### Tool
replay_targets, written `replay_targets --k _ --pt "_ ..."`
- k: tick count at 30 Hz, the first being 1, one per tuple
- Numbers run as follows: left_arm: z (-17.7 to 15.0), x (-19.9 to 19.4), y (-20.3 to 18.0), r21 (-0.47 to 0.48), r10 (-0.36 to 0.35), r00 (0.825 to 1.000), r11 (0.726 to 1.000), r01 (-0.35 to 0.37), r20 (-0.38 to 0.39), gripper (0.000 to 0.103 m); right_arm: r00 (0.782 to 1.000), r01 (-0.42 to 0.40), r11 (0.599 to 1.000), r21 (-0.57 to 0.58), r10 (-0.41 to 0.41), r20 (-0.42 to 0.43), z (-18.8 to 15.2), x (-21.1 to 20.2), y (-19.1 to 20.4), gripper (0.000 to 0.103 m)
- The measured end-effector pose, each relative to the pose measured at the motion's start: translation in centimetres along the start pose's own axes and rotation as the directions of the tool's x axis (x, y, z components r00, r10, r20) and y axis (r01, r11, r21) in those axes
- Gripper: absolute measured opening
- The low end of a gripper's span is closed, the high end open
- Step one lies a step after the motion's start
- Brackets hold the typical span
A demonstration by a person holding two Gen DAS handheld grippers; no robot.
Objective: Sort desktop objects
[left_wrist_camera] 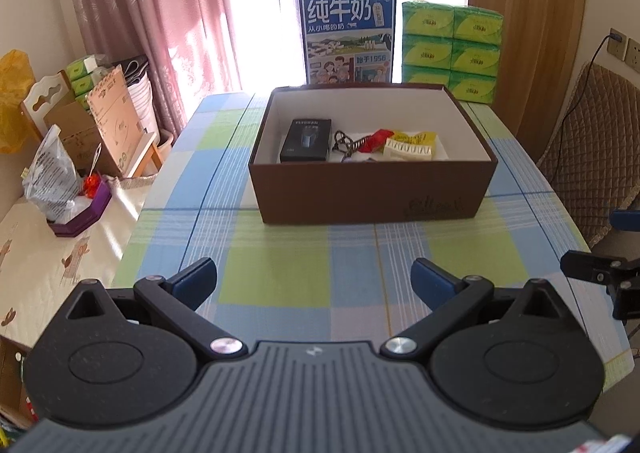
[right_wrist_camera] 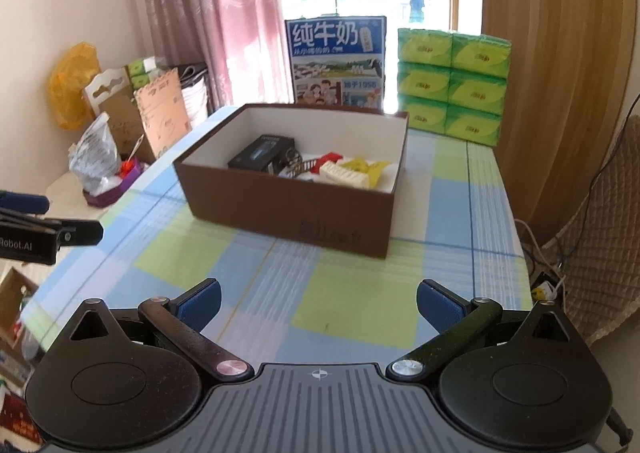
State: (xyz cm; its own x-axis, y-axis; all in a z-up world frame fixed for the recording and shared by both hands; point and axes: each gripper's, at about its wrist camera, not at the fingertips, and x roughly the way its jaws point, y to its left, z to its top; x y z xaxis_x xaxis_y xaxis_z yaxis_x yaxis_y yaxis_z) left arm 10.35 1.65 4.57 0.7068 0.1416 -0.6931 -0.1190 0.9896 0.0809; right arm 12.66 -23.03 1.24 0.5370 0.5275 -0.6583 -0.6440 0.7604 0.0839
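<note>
A brown cardboard box (left_wrist_camera: 372, 193) (right_wrist_camera: 288, 213) stands on the checked tablecloth (left_wrist_camera: 280, 277) (right_wrist_camera: 256, 265). Inside it lie a black product box (left_wrist_camera: 306, 139) (right_wrist_camera: 260, 157), a keyring with chain (left_wrist_camera: 344, 141) (right_wrist_camera: 294, 159), a red packet (left_wrist_camera: 376, 139) (right_wrist_camera: 326, 161), a cream comb-like piece (left_wrist_camera: 408, 151) (right_wrist_camera: 344, 173) and a yellow packet (left_wrist_camera: 416, 137) (right_wrist_camera: 362, 165). My left gripper (left_wrist_camera: 314, 279) hovers open over the near cloth, nothing between its blue pads. My right gripper (right_wrist_camera: 318, 303) is open too, empty, in front of the box.
A blue milk carton (left_wrist_camera: 346, 39) (right_wrist_camera: 338, 61) and stacked green tissue packs (left_wrist_camera: 452, 49) (right_wrist_camera: 452, 81) stand behind the box. A side table (left_wrist_camera: 44, 253) on the left holds a purple tray and bag. A padded chair (left_wrist_camera: 592, 157) (right_wrist_camera: 600, 245) sits right.
</note>
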Motion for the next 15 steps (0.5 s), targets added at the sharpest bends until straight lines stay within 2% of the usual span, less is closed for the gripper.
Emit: replay_targets --k 15 --pt "-3.7 -1.8 -0.9 -0.016 0.047 0.998 0.999 -0.048 -0.048 0.102 0.997 -0.047 0.998 -0.041 0.044 -0.060 -3.6 -1.6 0.7 0.101"
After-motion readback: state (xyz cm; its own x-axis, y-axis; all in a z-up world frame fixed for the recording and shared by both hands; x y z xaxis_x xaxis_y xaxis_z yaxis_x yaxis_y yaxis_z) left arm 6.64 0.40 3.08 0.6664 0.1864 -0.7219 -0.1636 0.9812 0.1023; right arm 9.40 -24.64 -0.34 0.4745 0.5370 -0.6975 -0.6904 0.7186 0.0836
